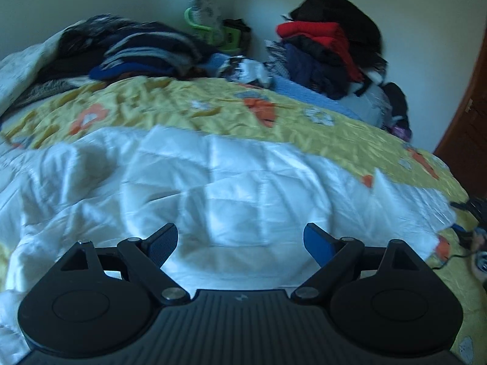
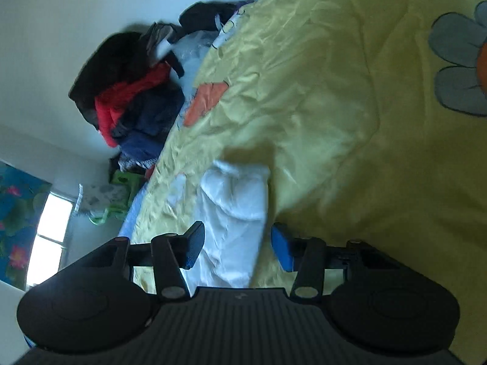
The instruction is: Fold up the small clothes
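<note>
— Left wrist view: what lies ahead?
— A white quilted garment spread over the yellow flowered bedspread. The left gripper hovers above its near edge, fingers released and wide apart, holding nothing.
— And the right wrist view?
— It is tilted sideways. The right gripper has its fingers parted on either side of a bunched fold of the same white cloth, not pinching it.
— Anything behind?
— Heaped dark and red clothes by the wall.
</note>
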`<state>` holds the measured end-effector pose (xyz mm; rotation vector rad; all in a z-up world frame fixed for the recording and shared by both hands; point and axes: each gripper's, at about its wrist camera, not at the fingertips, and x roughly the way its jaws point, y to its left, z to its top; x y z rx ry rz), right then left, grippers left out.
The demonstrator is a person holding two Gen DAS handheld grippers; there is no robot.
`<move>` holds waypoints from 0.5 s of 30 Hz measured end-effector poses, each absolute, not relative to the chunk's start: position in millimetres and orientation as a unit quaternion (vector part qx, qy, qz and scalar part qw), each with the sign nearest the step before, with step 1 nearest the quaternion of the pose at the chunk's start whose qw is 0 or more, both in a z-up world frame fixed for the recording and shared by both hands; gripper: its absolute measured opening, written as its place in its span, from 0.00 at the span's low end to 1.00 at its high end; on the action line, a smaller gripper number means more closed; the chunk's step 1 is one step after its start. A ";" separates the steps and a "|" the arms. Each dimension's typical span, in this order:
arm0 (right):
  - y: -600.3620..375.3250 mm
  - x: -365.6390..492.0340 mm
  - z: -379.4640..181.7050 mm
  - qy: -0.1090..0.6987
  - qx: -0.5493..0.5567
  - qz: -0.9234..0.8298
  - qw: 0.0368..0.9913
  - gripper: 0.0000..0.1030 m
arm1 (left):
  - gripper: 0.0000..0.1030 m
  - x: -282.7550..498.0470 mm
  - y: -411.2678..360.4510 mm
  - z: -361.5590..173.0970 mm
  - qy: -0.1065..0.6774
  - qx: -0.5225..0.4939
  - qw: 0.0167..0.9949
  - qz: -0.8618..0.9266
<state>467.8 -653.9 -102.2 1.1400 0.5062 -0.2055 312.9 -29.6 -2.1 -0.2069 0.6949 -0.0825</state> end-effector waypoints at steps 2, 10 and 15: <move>-650.1 476.2 -105.8 0.233 0.515 -0.100 0.819 0.47 | 0.88 314.5 -39.7 -0.6 0.337 -0.096 0.935 -0.051; -581.1 457.3 -59.6 0.203 0.338 -0.058 0.917 0.11 | 0.88 325.2 -51.6 9.9 0.318 -0.150 0.930 -0.109; -462.8 414.0 -13.2 0.168 0.184 0.076 0.965 0.11 | 0.88 352.9 -52.5 15.1 0.328 -0.242 0.897 -0.173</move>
